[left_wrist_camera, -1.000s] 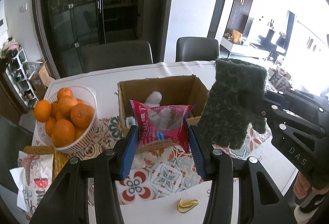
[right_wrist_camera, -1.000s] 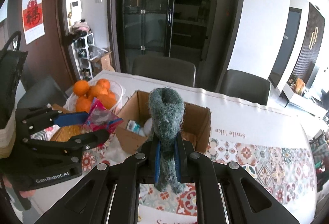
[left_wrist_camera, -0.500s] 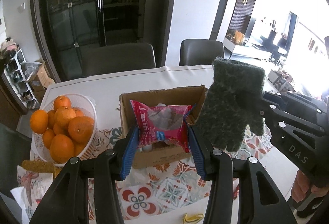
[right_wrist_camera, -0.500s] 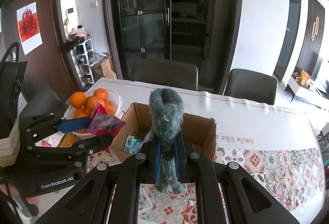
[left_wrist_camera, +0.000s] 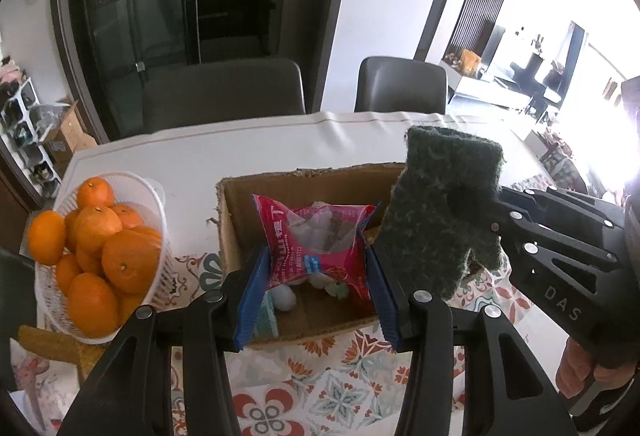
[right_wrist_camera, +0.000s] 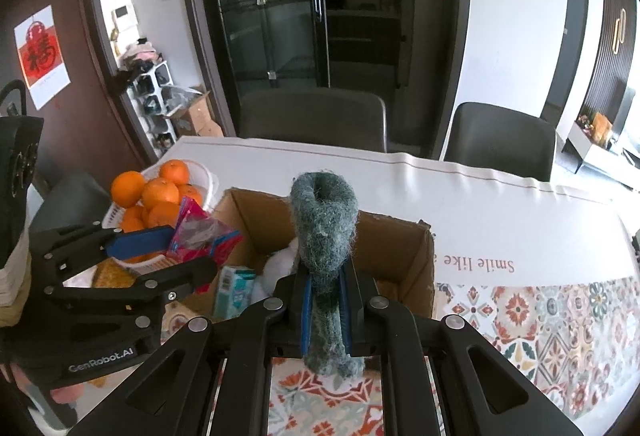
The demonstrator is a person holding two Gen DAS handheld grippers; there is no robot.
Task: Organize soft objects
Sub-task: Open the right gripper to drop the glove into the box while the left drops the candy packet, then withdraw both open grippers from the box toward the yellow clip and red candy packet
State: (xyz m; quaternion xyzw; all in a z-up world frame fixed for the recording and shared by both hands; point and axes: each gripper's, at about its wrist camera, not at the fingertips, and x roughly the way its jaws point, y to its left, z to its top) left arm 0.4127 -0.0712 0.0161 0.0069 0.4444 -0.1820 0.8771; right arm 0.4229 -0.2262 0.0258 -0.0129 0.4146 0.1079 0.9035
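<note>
White letters reading "GenRobot.AI" run along the black plastic body of the left gripper, and "DAS" is stamped on the side of the right gripper; the white vinyl tablecloth with a border of coloured tile patterns carries brown script, upside down from the right wrist camera, that begins "Smile like". The left gripper's blue pads squeeze a crinkly pink plastic snack packet with a clear window and white and blue print too small to read; the packet hangs over the open brown corrugated cardboard box. The right gripper, its blue pads drawn close together, pinches a fuzzy dark green knitted glove by its lower part, the rounded cuff standing upright over the box's near wall. Inside the box lie a small teal and white carton and something soft and white. Left of the box stands a white latticed plastic basket heaped with glossy round oranges.
</note>
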